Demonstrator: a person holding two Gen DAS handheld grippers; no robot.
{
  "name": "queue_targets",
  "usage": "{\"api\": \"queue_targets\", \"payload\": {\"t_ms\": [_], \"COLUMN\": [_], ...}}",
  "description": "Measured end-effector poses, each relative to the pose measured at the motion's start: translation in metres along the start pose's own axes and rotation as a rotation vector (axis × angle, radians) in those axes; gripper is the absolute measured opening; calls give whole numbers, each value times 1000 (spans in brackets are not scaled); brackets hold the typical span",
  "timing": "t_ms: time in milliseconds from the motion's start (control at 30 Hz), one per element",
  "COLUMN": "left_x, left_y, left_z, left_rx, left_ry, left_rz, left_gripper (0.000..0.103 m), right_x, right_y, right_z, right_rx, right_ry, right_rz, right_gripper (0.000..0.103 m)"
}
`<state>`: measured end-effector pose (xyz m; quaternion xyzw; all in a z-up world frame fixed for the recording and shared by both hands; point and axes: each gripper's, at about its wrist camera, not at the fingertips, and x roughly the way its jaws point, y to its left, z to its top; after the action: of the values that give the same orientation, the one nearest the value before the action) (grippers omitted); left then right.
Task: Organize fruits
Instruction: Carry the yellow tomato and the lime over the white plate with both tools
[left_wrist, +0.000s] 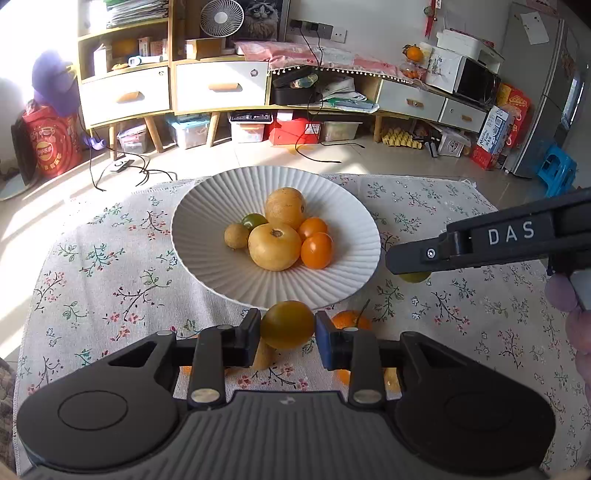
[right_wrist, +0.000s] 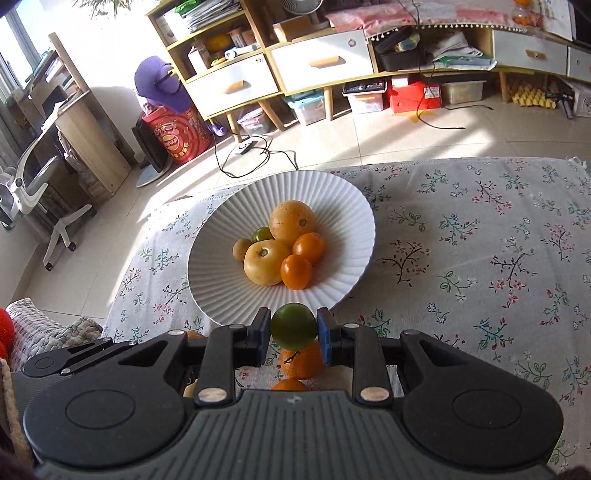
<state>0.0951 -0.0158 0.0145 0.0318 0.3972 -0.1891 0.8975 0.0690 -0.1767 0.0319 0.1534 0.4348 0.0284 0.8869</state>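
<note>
A white ribbed plate on the floral cloth holds several fruits: two big yellow ones, two orange ones, a small green one and a small tan one. My left gripper is shut on a yellow-green fruit just before the plate's near rim. My right gripper is shut on a green fruit at the plate's near edge; it also shows in the left wrist view, with that fruit partly hidden under its finger.
More orange fruits lie on the cloth under the grippers. Beyond the table are the tiled floor, cables, storage boxes and a low shelf unit. A desk and office chair stand at the left.
</note>
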Motion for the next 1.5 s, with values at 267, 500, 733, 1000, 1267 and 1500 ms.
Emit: {"api": "queue_targets", "payload": {"t_ms": [267,500,733,1000,1267,1500], "left_x": [11,24,45,56,61,64], "left_y": [1,10,25,27,30,29], "left_z": [5,15,19,24,26,26], "left_rx": [-8,59,65,129,150,162], "left_ry": [-16,-51,-30,-34,-41,-44], "left_rz": [22,53,77,53,23,17], "left_gripper": [19,19,20,20,20,20], "right_x": [3,13,40,57,74,79], "right_y": [-13,-20,-29,-26,-32,-32], "right_z": [5,19,37,48,52,53], "right_rx": [28,28,39,-14,-23,-15], "right_ry": [-15,-43,-49,-56,-57,-55], "right_rz": [-9,10,38,31,26,30], "right_gripper": [24,24,24,24,24,24]}}
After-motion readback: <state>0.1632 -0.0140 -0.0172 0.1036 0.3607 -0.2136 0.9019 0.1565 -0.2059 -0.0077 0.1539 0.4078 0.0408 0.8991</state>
